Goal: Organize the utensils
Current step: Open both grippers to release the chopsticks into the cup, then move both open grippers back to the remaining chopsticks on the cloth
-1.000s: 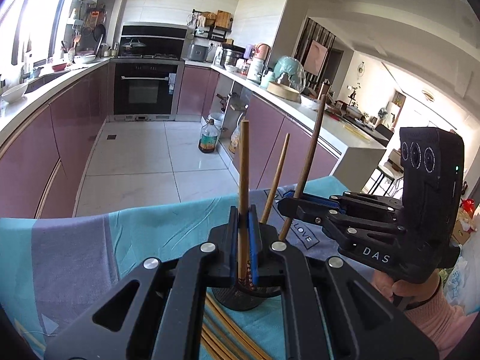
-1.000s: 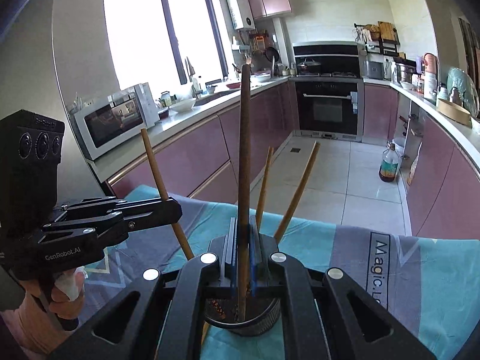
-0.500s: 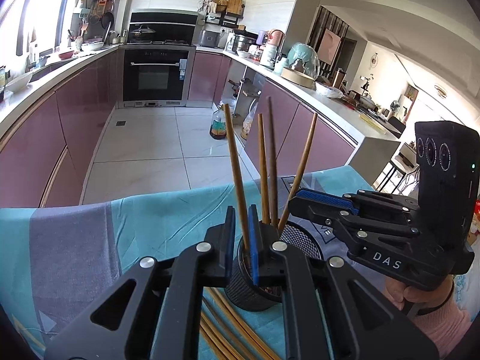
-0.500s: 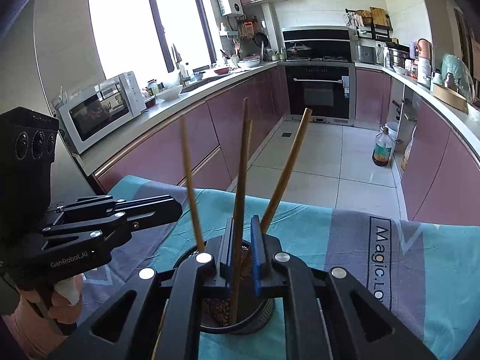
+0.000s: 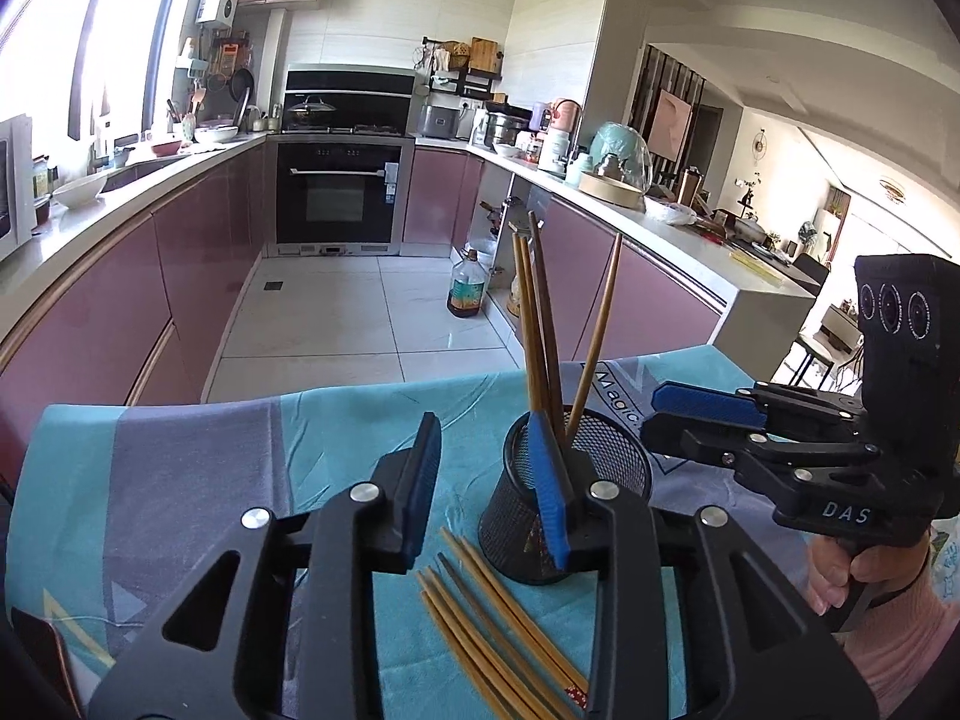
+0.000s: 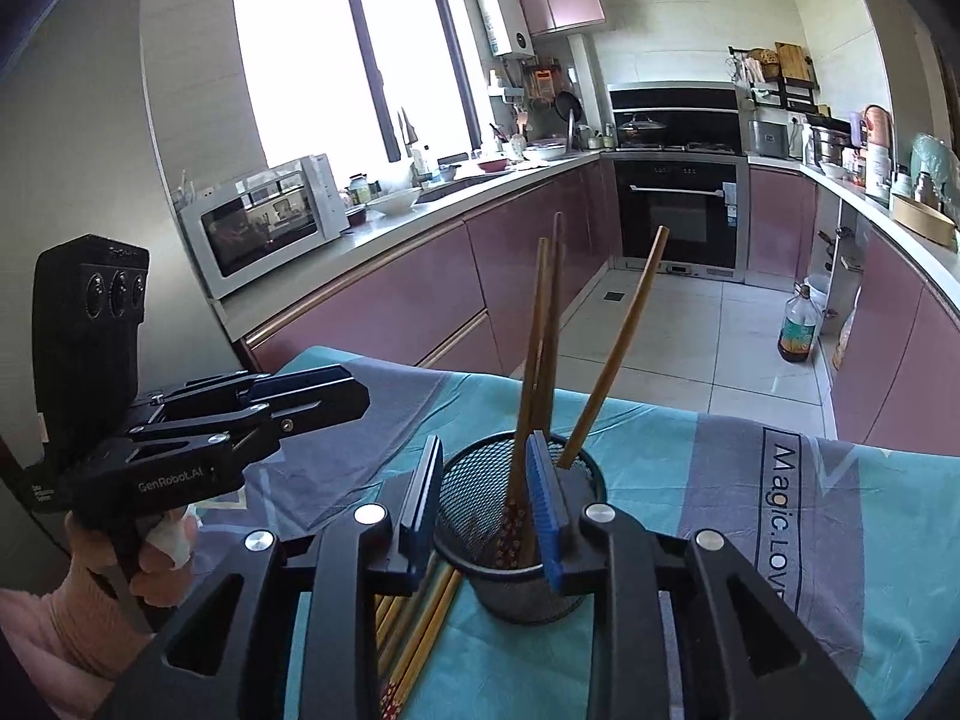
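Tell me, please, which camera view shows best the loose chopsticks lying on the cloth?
The left wrist view: the loose chopsticks lie fanned out in the open beside the mesh cup. In the right wrist view they are mostly hidden behind that gripper's own fingers.

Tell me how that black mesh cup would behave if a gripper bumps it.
The mesh cup looks light, being open wire, so it would probably slide on the tablecloth. The tall chopsticks leaning out past its rim likely make it top-heavy and apt to tip.

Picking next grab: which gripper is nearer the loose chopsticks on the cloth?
Left. The left gripper hangs open right above the loose chopsticks; the right gripper is open over the mesh cup beside them.
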A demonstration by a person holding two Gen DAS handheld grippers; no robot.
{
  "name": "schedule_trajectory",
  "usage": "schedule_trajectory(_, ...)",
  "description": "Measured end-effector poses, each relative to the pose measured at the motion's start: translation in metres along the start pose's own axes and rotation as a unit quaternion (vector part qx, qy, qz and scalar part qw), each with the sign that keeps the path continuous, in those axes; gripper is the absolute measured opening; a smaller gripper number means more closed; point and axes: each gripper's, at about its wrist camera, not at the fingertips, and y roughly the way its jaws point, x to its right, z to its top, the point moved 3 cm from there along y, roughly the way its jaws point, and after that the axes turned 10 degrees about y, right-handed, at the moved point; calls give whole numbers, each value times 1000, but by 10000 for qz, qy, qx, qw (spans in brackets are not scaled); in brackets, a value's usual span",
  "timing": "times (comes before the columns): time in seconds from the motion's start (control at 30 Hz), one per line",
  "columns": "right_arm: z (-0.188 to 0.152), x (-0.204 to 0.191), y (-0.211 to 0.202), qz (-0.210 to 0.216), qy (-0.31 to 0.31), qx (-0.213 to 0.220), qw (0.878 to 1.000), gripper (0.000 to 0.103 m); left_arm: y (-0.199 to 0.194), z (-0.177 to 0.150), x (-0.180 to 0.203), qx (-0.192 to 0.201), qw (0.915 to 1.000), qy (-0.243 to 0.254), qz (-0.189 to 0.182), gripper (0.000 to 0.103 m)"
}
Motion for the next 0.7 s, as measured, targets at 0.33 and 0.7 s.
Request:
schedule_trajectory(0.33, -68, -12, 20, 187, -63, -929, 9955, 29, -14, -79, -4, -622, 9979, -46, 166, 40)
schedule_trajectory(0.7, -111, -8, 50, 44, 281, -1568, 9872, 29, 5, -146, 4, -1298, 9914, -158, 99, 40)
